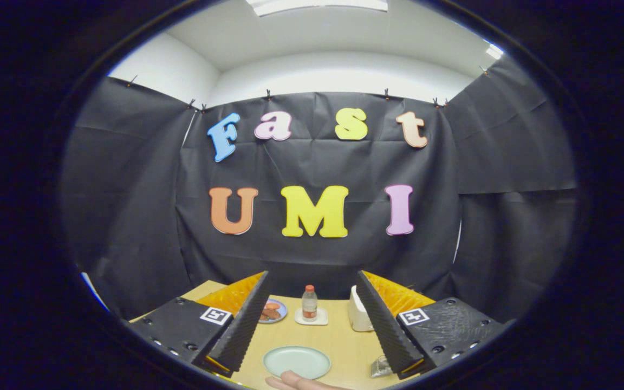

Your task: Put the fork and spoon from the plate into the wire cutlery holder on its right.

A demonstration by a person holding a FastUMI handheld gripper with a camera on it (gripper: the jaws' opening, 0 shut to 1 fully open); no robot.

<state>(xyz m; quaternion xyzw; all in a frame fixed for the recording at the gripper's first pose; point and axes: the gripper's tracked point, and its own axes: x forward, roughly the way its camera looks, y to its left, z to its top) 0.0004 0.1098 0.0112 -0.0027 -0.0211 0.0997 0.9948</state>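
Gripper [312, 319] jaws wide apart w/ nothing held, plate [297, 361] between them, a hand [301, 383] at its near rim.

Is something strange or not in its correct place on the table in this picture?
Yes. The pale green plate between the open gripper fingers looks bare, with no fork or spoon on it, and a fingertip reaches in at its near rim. The bottle beyond stands upright on its coaster.
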